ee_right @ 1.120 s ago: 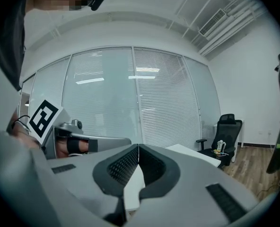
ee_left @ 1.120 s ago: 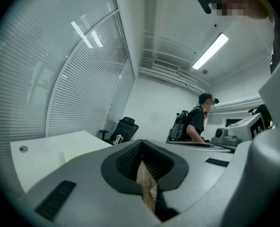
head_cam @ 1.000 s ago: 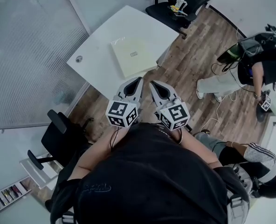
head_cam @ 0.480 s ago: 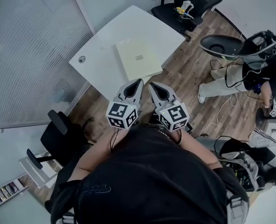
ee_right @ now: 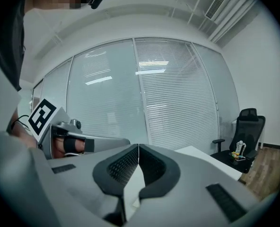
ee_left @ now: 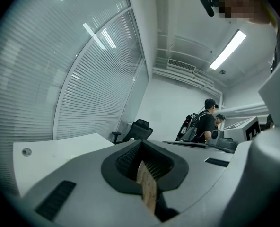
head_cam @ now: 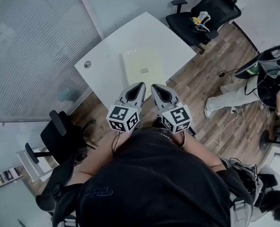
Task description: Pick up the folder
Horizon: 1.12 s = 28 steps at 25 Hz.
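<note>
Both grey two-jaw grippers, left gripper (head_cam: 139, 86) and right gripper (head_cam: 155, 88), are being held shut and empty, short of the white table (head_cam: 107, 56). The pale yellow flat folder (head_cam: 142, 68) is lying untouched by its near edge. Approach step is being judged; next, jaws need opening at the folder's edge.

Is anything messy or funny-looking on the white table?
No, nothing stands out. The pale folder lies flat on the white table, close to the near edge, and nothing looks spilled, torn or tipped over.

The folder (head_cam: 141, 60) label (head_cam: 144, 71) (tiny) is unreadable.
</note>
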{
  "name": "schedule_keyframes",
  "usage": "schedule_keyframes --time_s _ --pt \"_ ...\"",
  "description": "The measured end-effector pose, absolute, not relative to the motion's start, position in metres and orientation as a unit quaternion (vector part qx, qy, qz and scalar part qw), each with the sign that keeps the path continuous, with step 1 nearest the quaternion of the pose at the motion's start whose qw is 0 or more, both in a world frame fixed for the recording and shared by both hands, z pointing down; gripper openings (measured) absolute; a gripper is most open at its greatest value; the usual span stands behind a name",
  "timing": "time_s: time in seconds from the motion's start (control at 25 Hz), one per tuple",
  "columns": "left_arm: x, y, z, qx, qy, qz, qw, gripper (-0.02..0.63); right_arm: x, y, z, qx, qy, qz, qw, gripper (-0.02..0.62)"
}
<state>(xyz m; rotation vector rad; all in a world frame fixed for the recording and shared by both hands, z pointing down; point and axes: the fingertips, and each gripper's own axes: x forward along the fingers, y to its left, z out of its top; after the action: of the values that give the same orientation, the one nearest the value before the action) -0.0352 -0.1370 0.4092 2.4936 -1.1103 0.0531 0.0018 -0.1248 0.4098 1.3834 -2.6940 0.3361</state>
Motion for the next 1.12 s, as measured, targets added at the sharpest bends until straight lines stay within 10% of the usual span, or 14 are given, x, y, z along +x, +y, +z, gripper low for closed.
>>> schedule_keyframes --time_s 1.12 --pt "0.002 -0.244 0.447 0.826 -0.519 0.026 0.216 0.014 0.095 -0.248 0.452 0.344 -0.926 0.130 0.088 0.021"
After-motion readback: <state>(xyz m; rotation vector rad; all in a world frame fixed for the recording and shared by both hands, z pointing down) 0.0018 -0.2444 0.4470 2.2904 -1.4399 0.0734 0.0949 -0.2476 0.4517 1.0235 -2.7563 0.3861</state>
